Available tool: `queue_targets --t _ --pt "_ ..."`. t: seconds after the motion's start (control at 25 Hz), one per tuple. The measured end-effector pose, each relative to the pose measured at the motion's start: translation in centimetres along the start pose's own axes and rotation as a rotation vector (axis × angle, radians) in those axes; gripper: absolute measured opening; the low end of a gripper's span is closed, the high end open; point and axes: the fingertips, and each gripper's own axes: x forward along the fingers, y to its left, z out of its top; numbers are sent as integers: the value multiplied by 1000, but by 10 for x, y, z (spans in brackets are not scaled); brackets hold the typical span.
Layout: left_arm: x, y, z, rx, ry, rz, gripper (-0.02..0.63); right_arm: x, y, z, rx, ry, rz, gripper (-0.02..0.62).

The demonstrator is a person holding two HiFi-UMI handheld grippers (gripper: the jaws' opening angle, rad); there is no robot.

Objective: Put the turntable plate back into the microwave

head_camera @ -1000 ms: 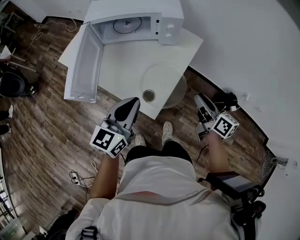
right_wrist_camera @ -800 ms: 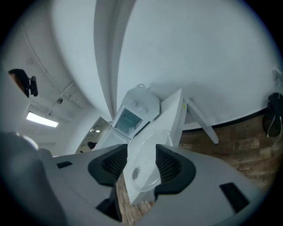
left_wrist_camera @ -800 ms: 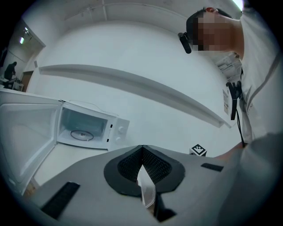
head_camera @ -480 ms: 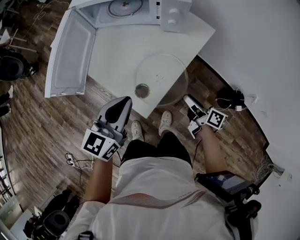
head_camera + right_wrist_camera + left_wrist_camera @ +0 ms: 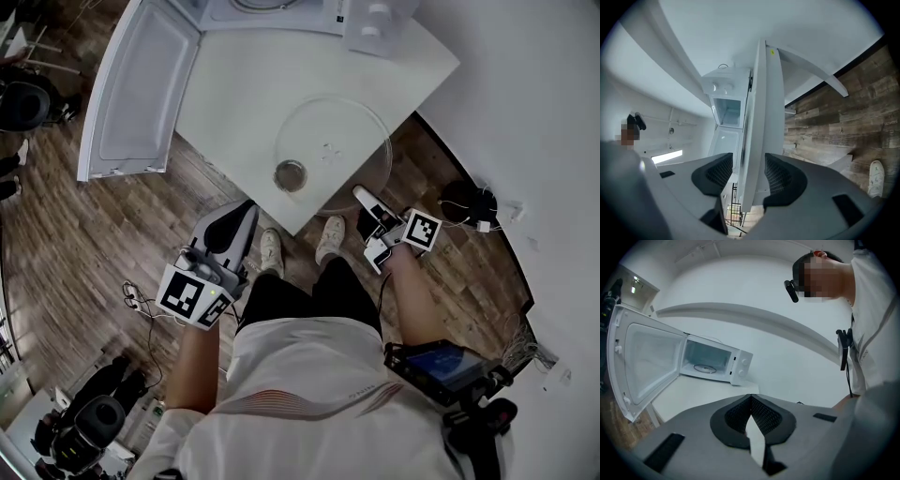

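Note:
The clear glass turntable plate [image 5: 335,150] lies on the white table [image 5: 234,103], and its near rim overhangs the front edge. My right gripper [image 5: 367,208] is rolled on its side just below that rim with its jaws open. In the right gripper view the table's edge [image 5: 769,122] runs between the open pads [image 5: 780,174] without touching them, and the glass is hard to make out. My left gripper [image 5: 234,225] hangs shut and empty below the table's corner. The microwave [image 5: 717,363] stands at the table's back with its door [image 5: 644,366] swung open and the roller ring [image 5: 705,367] inside.
A small round brownish thing [image 5: 291,175] sits on the table at the plate's left edge. The open door [image 5: 131,89] juts out over the wooden floor [image 5: 84,225] on the left. A white wall [image 5: 525,112] runs close on the right. Cables [image 5: 141,298] lie on the floor.
Both grippers have sunk. The right one has rolled onto its side, opened its jaws and come up to the table's edge under the plate. The left one stays shut.

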Motion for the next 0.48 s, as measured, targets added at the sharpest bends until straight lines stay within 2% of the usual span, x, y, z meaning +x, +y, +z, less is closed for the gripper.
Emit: queue_targets --t 0.32,0.48 --pt "-2 1 -1 -23 -5 12 11 4 3 11 35 -26 33 62" --pt "-2 -1 -1 -23 -4 12 11 5 2 13 89 -39 64 35"
